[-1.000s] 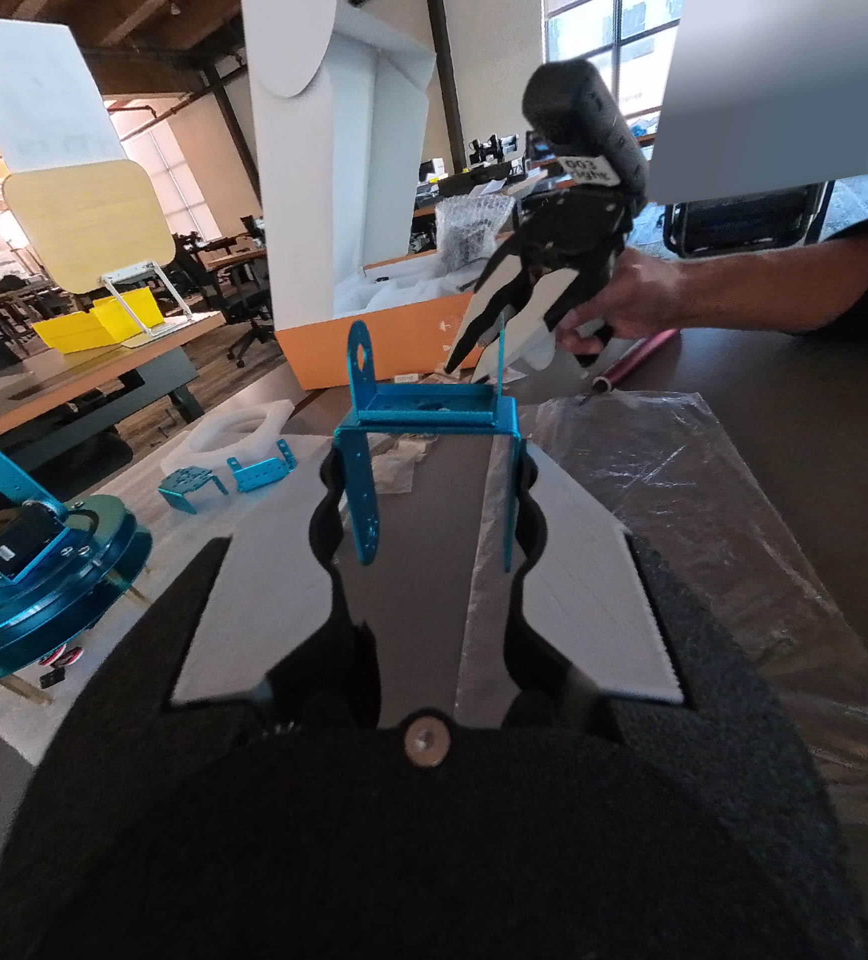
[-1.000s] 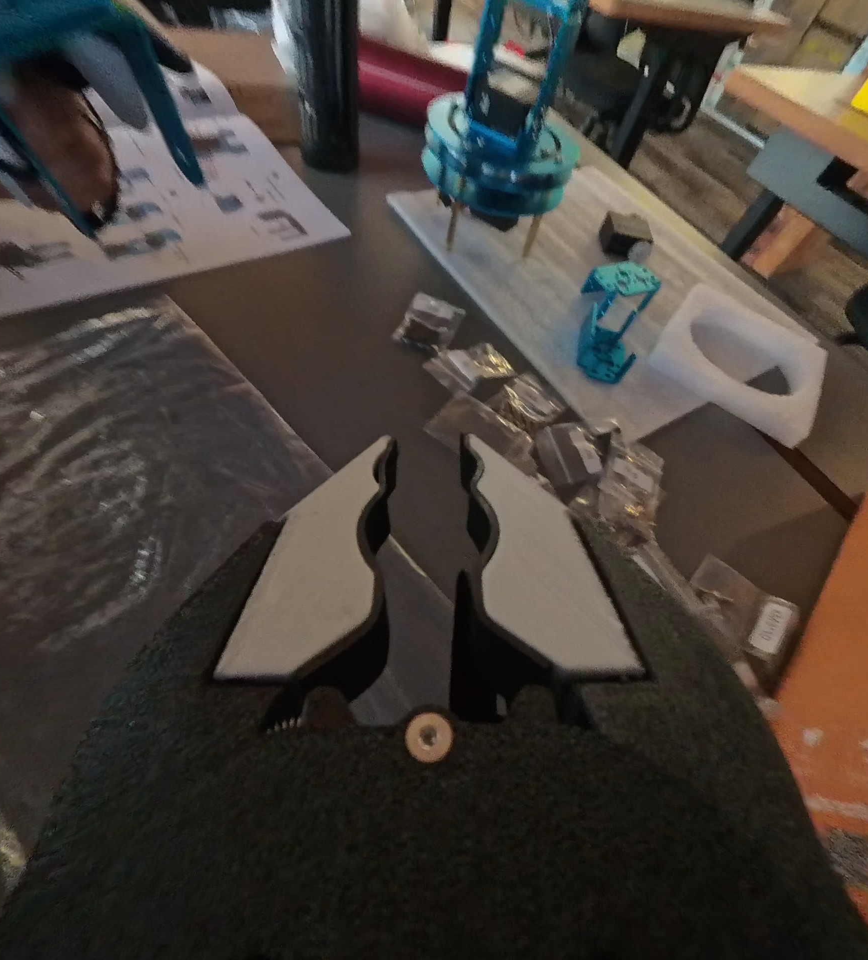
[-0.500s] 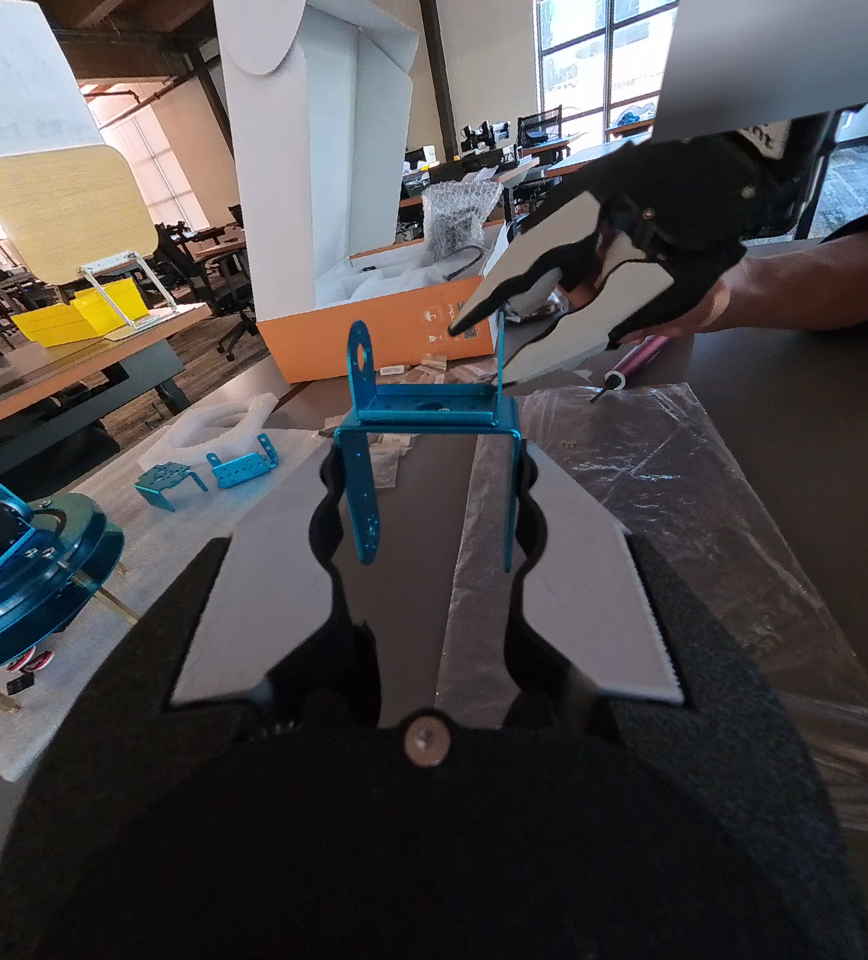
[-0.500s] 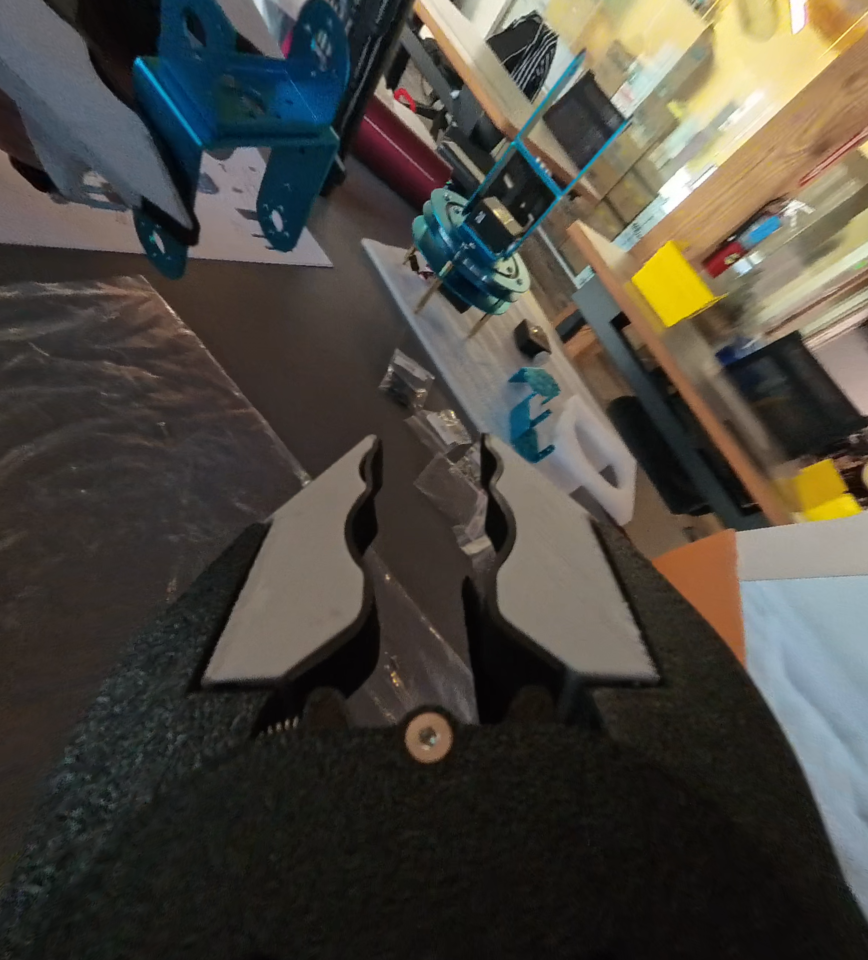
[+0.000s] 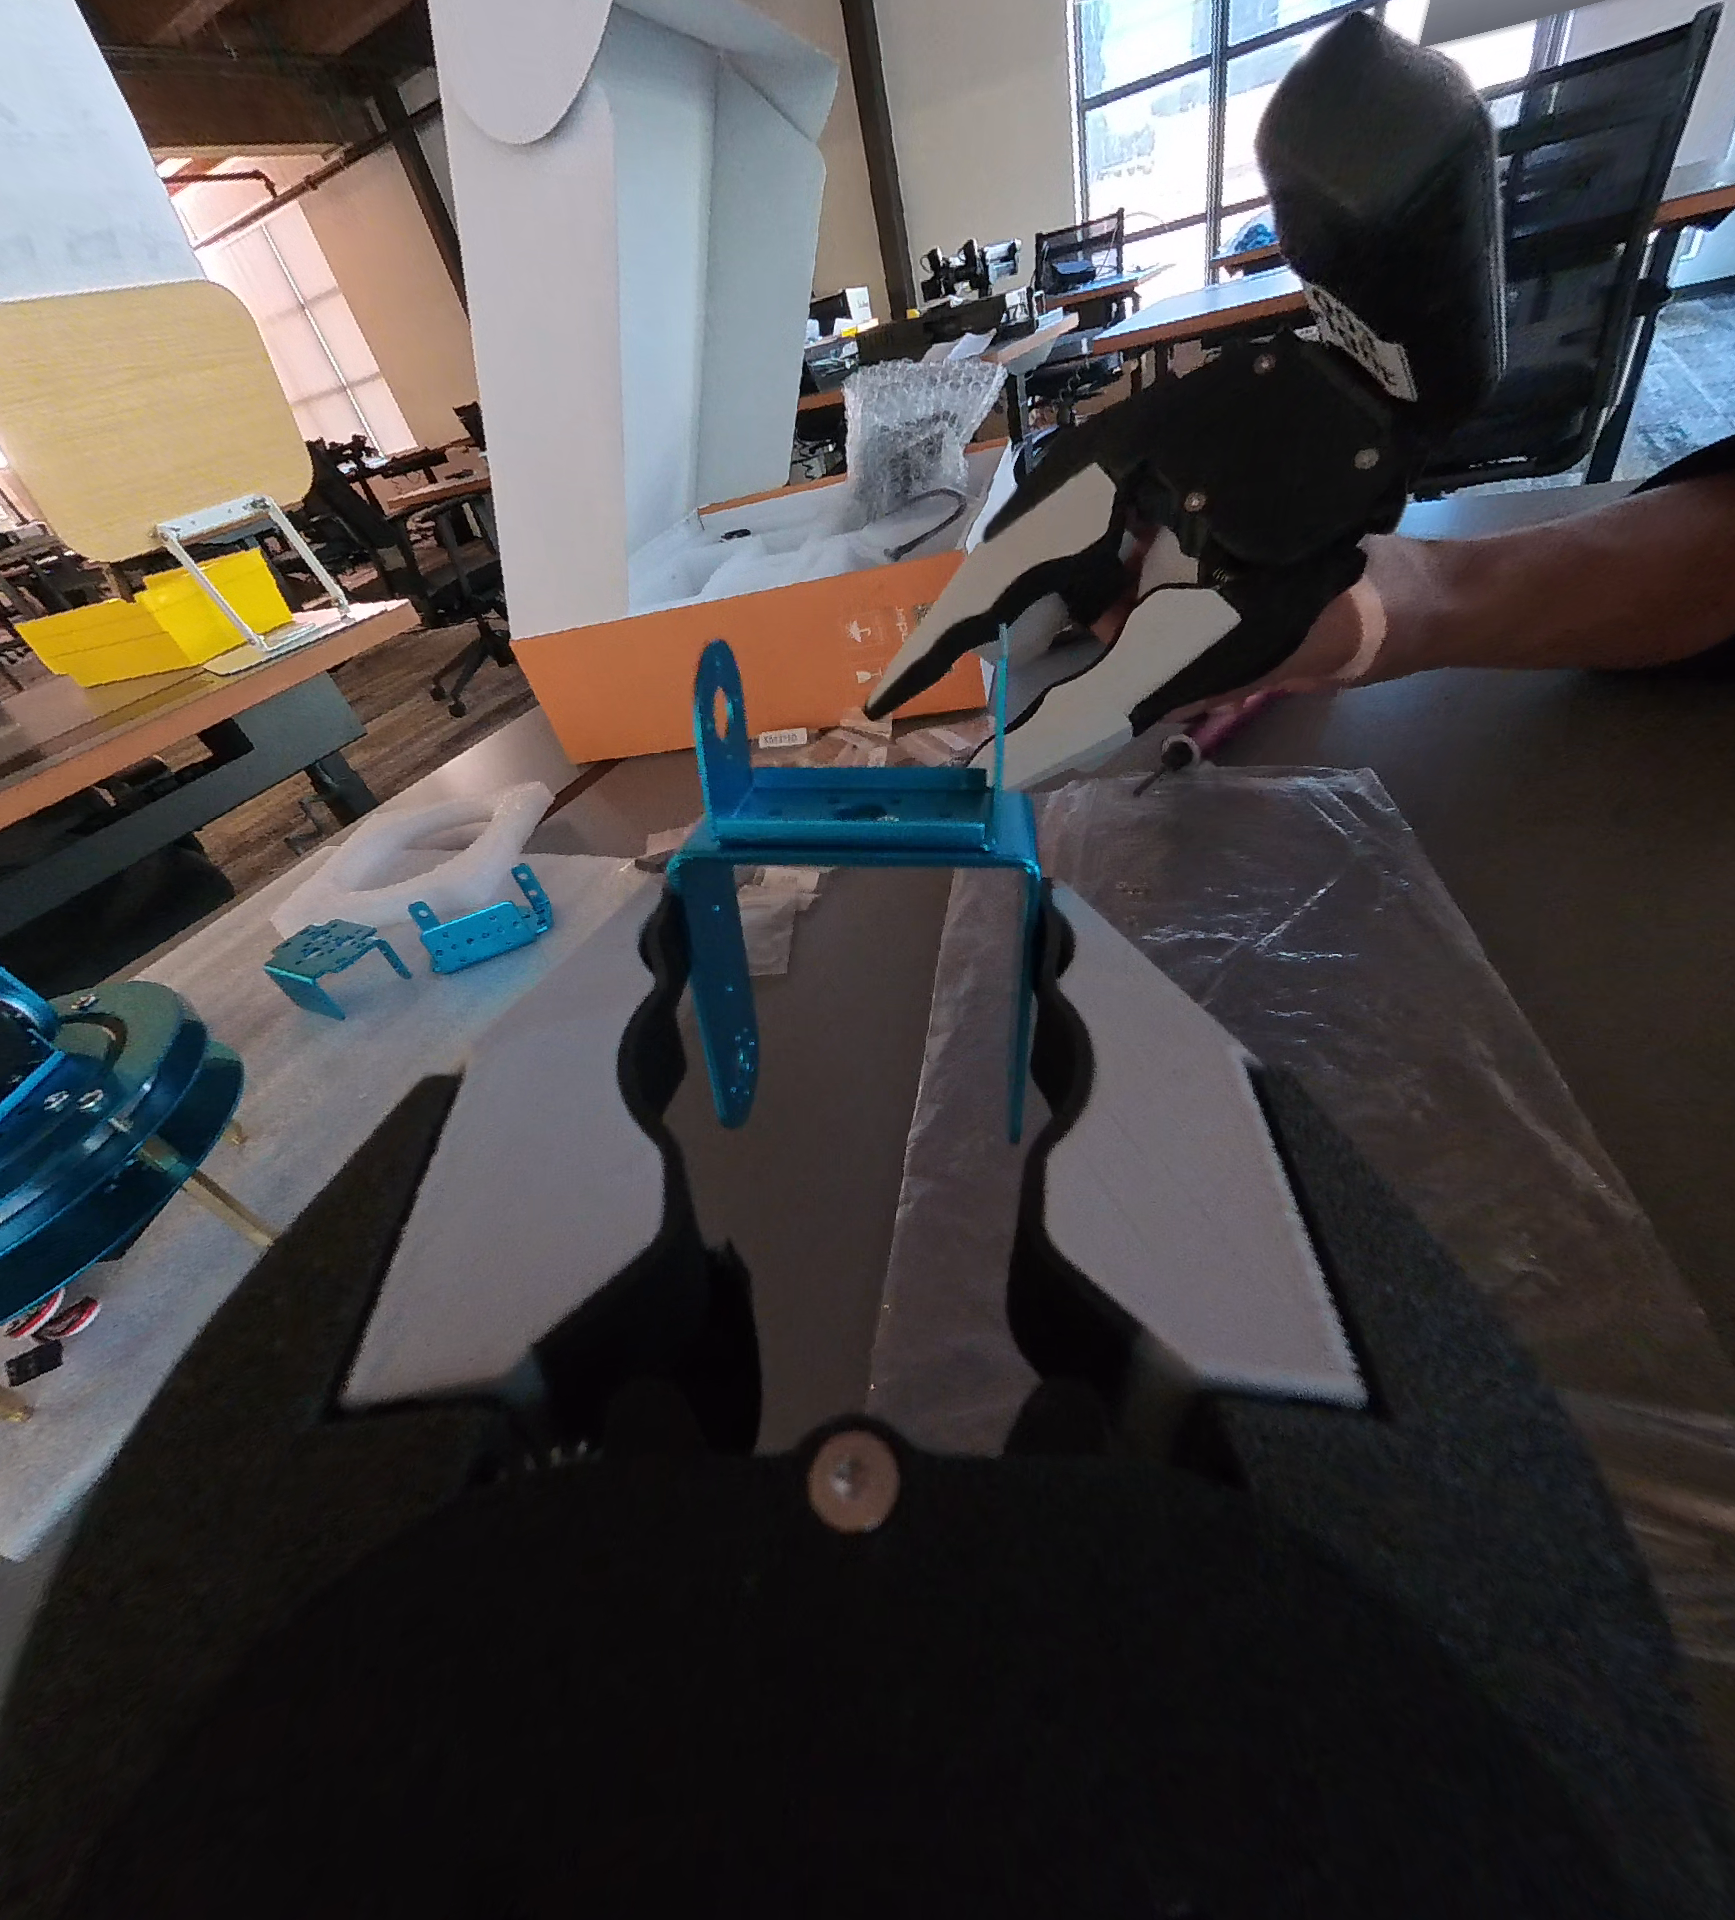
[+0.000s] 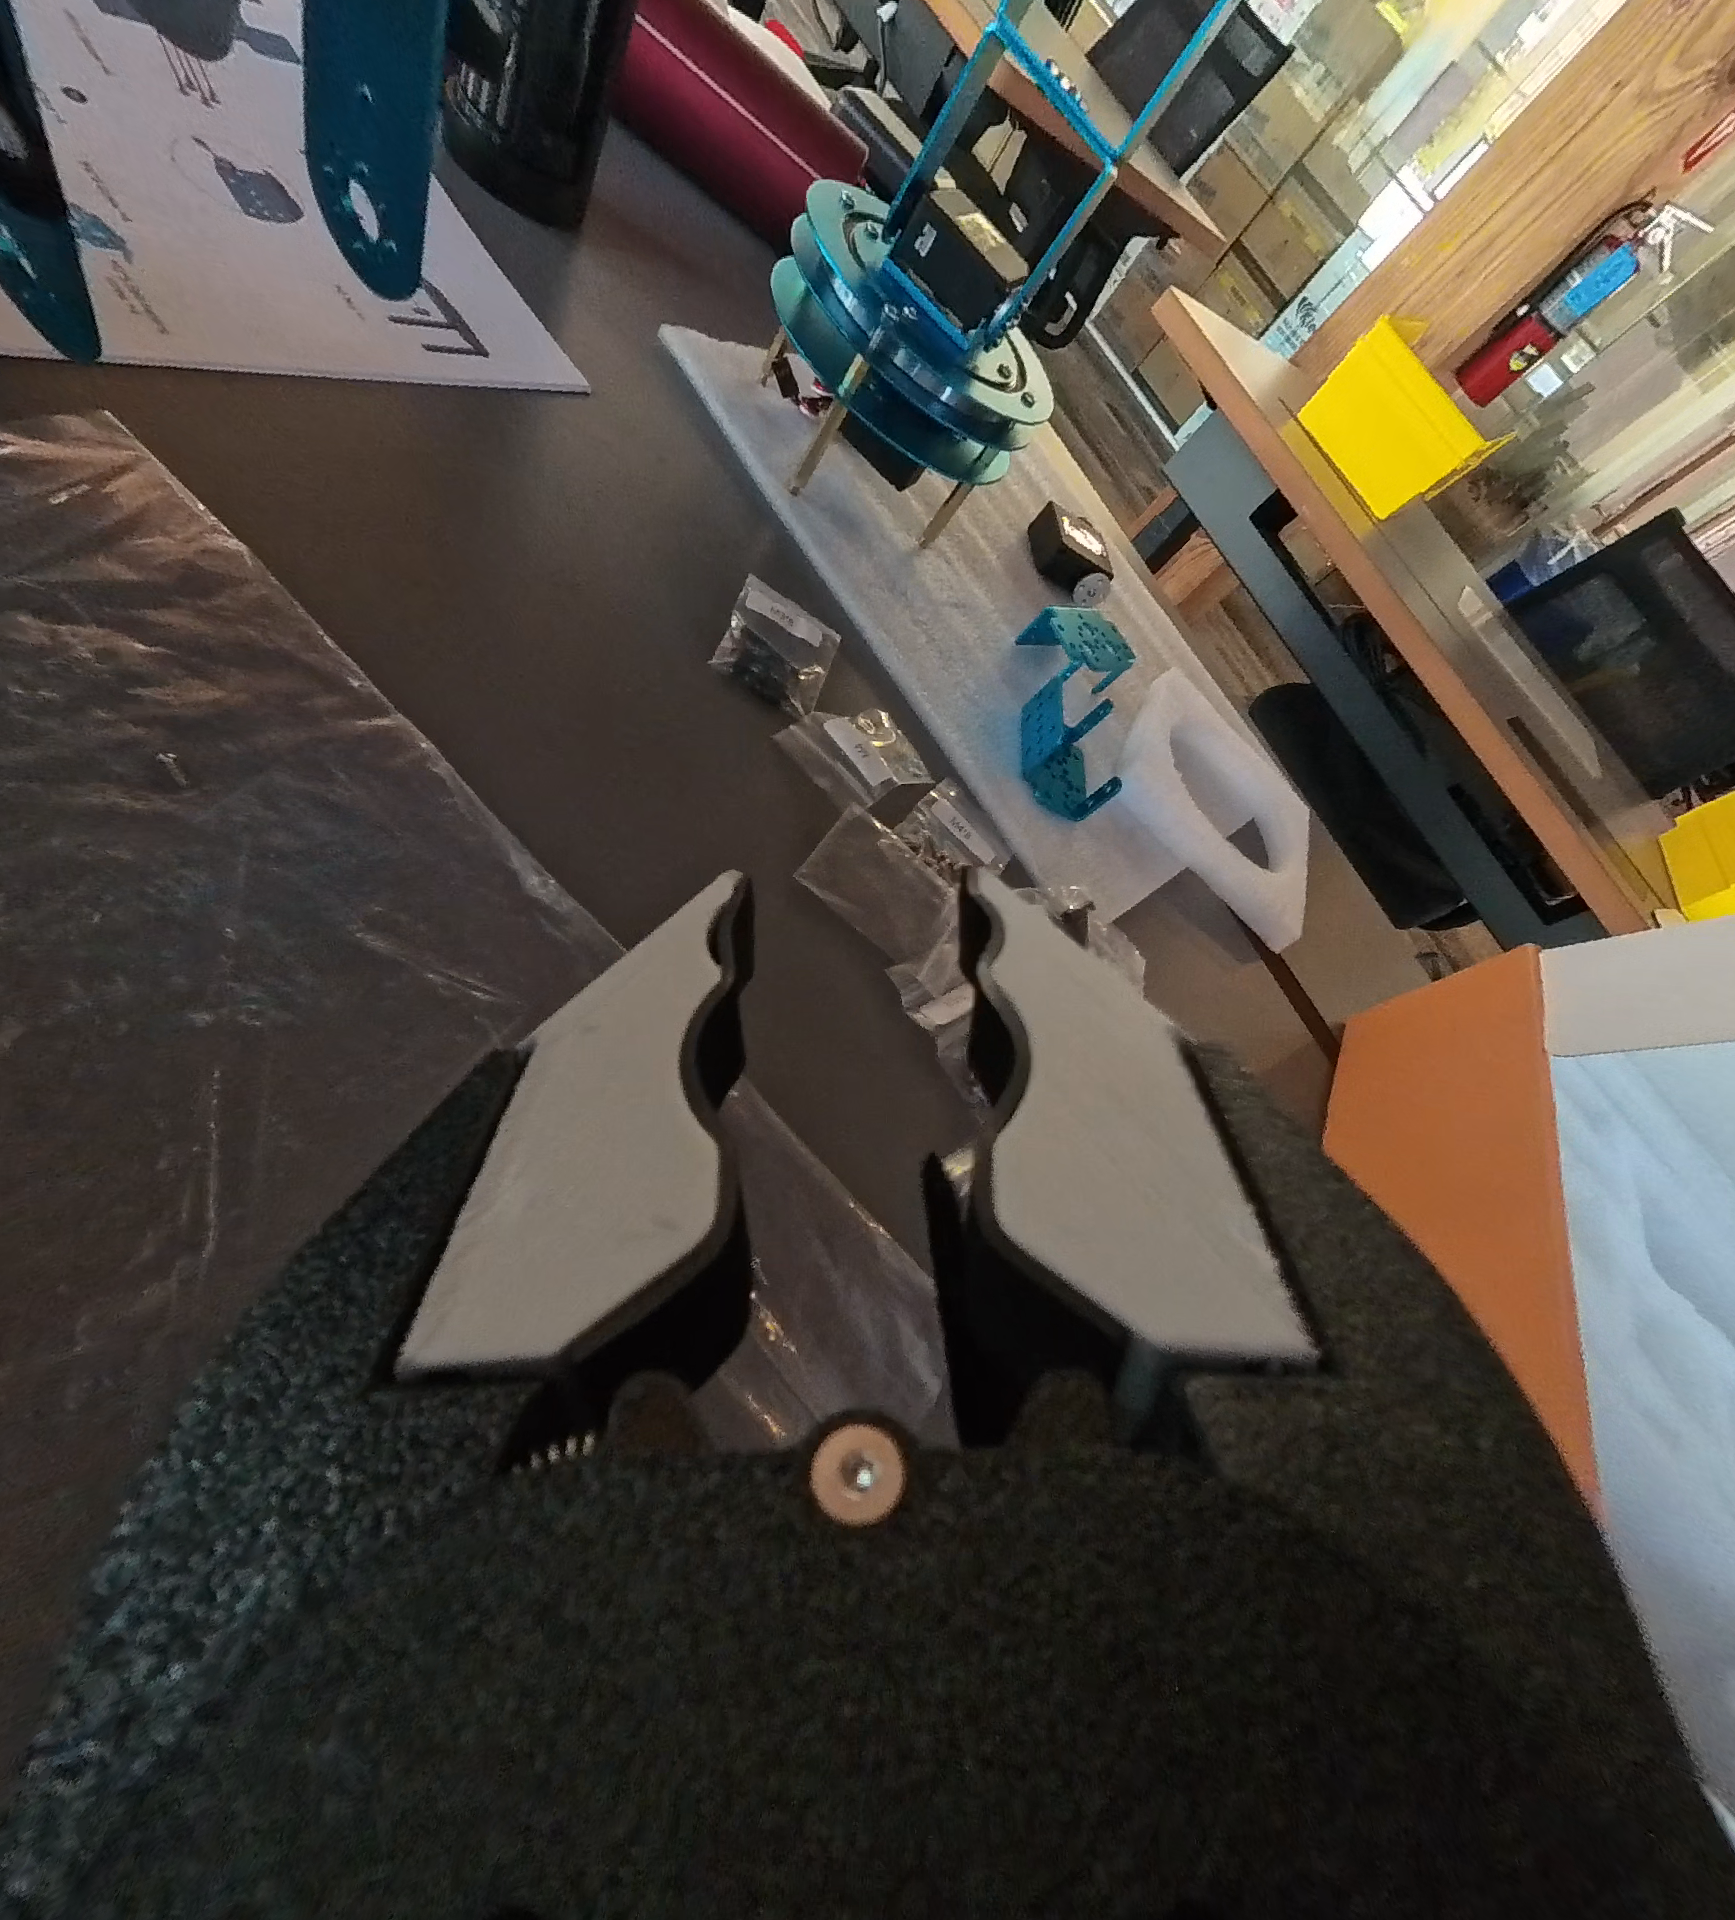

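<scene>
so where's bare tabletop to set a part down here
Free: the dark tabletop between the clear plastic sheet and the white foam mat, short of the instruction sheet. Crowded: small hardware bags ahead of the right tongs, up to the orange box.

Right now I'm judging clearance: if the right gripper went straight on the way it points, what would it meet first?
Probably the small clear parts bags on the dark table, just past the right gripper; its jaws are apart and empty. Depth is uncertain.

Left claw point(image 5: 852, 914) is clamped closed; right claw point(image 6: 852, 914) hangs parted, tips angled downward.
</scene>
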Demonstrator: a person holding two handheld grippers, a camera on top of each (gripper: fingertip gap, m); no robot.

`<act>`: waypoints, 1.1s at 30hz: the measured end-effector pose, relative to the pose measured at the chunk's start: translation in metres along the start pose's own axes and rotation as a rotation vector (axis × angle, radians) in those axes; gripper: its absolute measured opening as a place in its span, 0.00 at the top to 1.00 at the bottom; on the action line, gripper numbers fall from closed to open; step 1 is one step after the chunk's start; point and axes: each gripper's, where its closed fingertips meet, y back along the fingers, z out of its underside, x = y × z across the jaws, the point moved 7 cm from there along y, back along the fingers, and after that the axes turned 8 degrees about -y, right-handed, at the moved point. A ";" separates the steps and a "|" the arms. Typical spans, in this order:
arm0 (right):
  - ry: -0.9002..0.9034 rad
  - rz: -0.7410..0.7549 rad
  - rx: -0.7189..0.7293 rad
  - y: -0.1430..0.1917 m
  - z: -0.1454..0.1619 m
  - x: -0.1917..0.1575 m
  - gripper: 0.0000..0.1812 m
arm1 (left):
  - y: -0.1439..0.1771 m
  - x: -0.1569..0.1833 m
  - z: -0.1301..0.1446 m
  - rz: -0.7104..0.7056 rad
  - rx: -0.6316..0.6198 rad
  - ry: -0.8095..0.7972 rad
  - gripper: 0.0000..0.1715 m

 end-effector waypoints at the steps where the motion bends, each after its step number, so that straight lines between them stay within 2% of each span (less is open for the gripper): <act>1: 0.003 -0.004 -0.005 -0.001 0.001 -0.001 0.79 | 0.000 -0.001 0.000 -0.003 -0.001 0.001 0.62; 33: 0.080 -0.010 -0.073 -0.008 0.009 -0.013 0.79 | 0.001 0.000 -0.001 -0.010 -0.007 -0.019 0.62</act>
